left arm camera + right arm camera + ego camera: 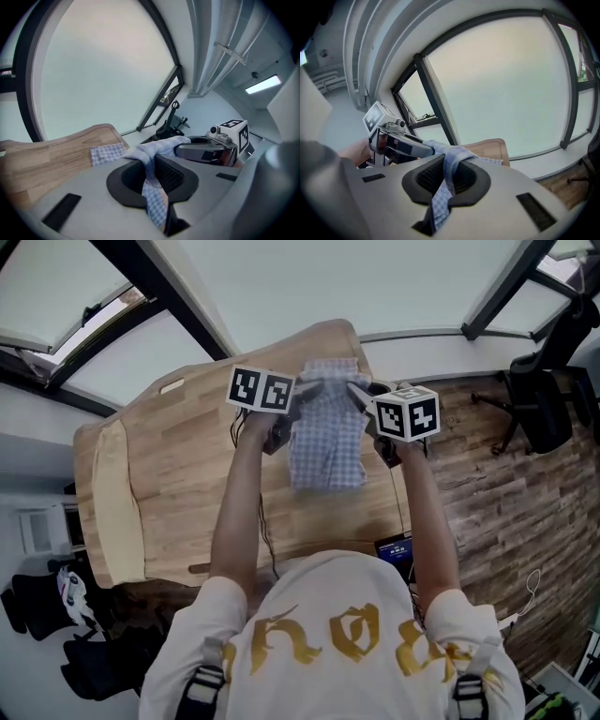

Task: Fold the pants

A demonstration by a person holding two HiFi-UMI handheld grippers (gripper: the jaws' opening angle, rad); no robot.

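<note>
The blue-and-white checked pants (325,432) hang as a folded bundle between my two grippers above the far part of the wooden table (178,465). My left gripper (302,390) is shut on the cloth's upper left edge, and the right gripper (362,396) is shut on the upper right edge. In the left gripper view the checked fabric (152,187) runs through the shut jaws of the left gripper (151,174), and the right gripper's body (206,149) is close beside. In the right gripper view the fabric (440,197) is pinched in the right gripper (444,180).
A cream pad (114,502) lies along the table's left end. A black office chair (542,395) stands on the wood floor at right. A dark screen (396,547) shows below the table's near edge. Dark bags (56,610) sit on the floor at lower left.
</note>
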